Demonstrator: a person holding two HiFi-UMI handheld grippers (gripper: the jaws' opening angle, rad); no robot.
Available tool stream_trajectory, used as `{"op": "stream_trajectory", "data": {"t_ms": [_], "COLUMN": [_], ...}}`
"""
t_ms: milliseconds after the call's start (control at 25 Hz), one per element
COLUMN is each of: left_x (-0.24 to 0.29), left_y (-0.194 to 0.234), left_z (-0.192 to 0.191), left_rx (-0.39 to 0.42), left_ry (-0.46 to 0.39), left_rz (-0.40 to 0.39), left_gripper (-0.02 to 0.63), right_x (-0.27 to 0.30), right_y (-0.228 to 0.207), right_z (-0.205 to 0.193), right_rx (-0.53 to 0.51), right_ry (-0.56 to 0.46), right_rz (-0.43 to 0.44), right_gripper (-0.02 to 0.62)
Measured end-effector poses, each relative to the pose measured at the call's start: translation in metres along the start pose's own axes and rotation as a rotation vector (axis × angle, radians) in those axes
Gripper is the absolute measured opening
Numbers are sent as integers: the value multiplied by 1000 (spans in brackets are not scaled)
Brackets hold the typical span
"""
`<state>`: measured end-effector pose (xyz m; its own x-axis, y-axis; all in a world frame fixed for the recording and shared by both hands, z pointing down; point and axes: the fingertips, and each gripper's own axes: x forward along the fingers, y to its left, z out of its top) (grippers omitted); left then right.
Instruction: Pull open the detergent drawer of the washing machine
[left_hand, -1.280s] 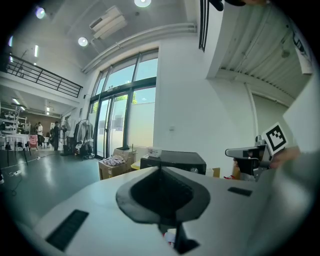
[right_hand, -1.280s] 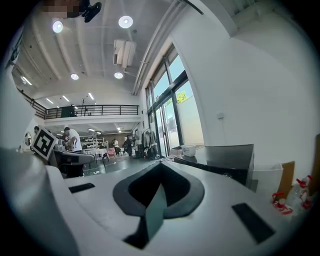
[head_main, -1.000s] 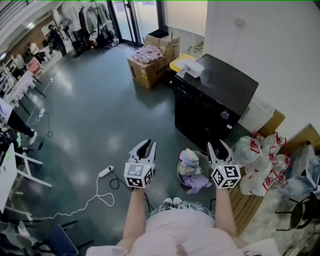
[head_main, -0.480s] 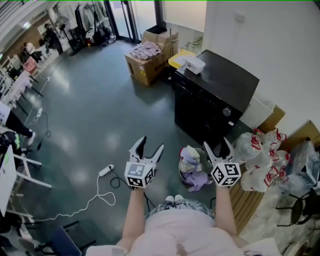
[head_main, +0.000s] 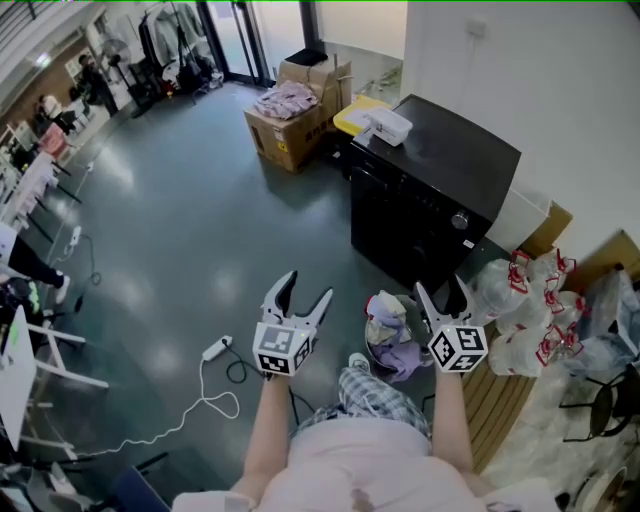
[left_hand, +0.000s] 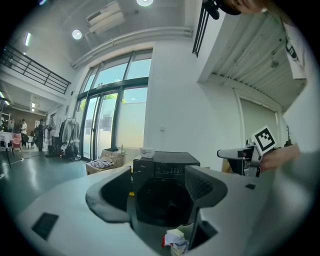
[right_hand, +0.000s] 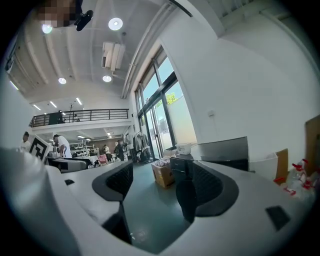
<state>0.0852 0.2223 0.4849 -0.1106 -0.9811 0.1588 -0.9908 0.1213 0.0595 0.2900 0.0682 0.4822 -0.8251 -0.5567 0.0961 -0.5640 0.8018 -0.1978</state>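
Jaws of the left gripper (head_main: 308, 287) and the right gripper (head_main: 440, 285) have just been opening and stand wide apart, with nothing between them. The black washing machine (head_main: 430, 190) stands ahead, well apart from both. A basket of clothes (head_main: 385, 335) sits near the right jaws.

Floor (head_main: 190, 220): dark grey-green, glossy, catching the ceiling lights. Standing directly on it:
- black washing machine (head_main: 430, 200), against the white wall
- open cardboard boxes (head_main: 288, 125) near its far side (one topped with pinkish cloth)
- round basket (head_main: 372, 345) of mixed clothes, just in front of the machine
- white power strip (head_main: 215, 349) with looping white cable (head_main: 236, 402)
- clear plastic bags (head_main: 525, 310), clustered beside the machine by the wall
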Motion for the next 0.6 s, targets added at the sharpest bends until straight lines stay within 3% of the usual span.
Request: {"op": "stream_trajectory", "data": {"t_ms": [320, 600], "left_x": [42, 138], "left_y": [44, 121], "left_z": [-7, 1], "left_rx": [-6, 6], "left_ry": [14, -2], "left_rz": [-14, -10], "left_gripper": [325, 326], "right_x": [58, 173], "right_y": [-8, -30], "right_z": [-7, -5], "right_rx": [0, -2], "right_ry": [8, -16], "right_rz": [-23, -50], "right_gripper": [368, 367]}}
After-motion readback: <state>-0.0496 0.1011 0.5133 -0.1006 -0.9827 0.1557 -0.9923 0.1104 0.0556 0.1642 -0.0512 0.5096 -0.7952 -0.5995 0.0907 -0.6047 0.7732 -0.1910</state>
